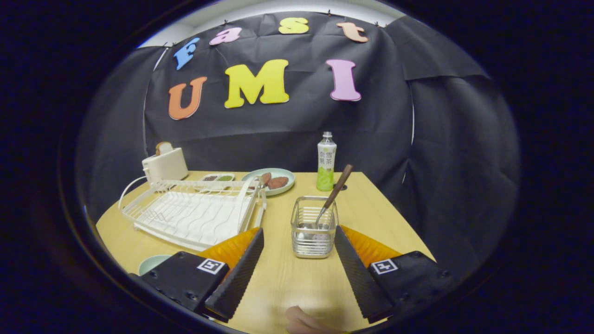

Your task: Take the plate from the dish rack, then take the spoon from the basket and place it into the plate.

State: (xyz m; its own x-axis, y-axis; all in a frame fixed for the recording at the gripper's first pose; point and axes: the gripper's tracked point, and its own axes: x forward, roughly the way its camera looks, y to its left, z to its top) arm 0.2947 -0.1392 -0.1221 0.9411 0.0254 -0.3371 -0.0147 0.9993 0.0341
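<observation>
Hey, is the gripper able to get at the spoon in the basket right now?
Probably yes. The gripper has its jaws wide open, the basket sits just ahead between them, and the spoon handle sticks up above the rim with nothing blocking it.

White dish rack (185,213), seemingly brown-handled spoon (335,189)

The spoon (335,190) stands in the basket (314,227), its bowl blurred behind the wires. Left of the basket, a pale plate (153,263) is mostly covered by the gripper (299,243), whose open fingers flank the basket. Behind the dish rack (190,211), a small tray's (218,177) contents are too small to tell.
</observation>
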